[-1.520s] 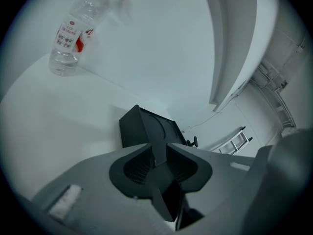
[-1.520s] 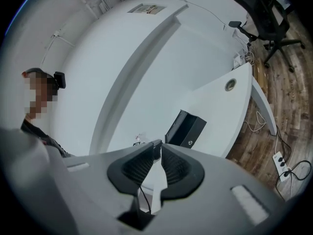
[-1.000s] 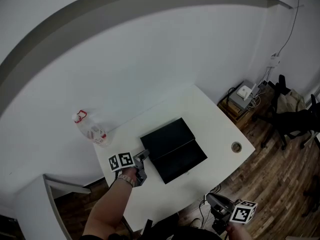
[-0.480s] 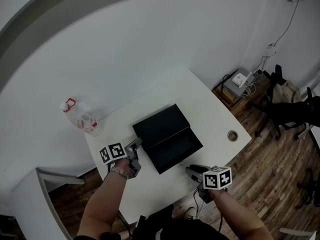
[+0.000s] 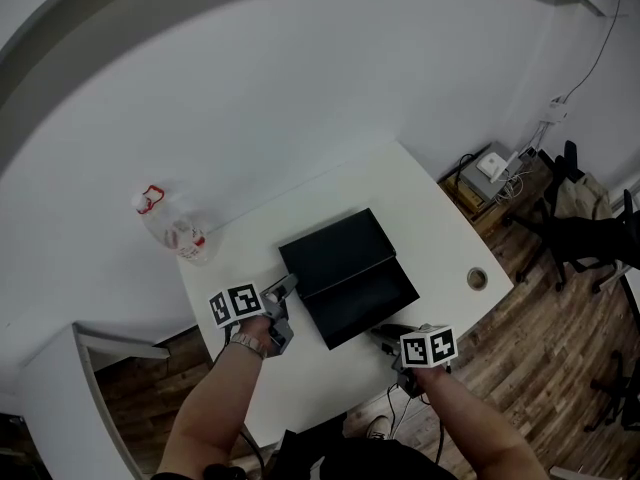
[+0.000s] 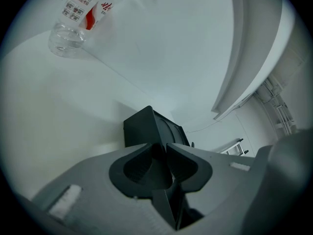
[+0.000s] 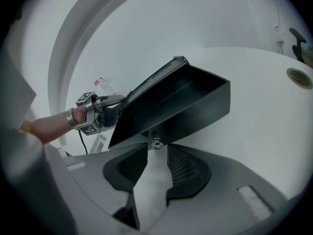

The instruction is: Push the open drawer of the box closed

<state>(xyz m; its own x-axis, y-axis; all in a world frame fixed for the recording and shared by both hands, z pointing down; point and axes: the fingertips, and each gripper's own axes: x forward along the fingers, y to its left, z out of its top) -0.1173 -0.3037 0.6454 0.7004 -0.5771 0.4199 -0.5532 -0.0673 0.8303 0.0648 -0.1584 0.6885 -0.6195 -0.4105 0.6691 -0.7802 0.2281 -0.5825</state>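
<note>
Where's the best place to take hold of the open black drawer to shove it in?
Take the small silver knob centred on the front panel of the black drawer, coming straight from the front. It sticks out toward the right claw, whose jaws are opening with it at their tips; probably a square, centred hold.

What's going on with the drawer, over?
Left tool shut, by the box corner. Right tool opening, drawer knob at its tips. Drawer open. Nothing blocking it.
</note>
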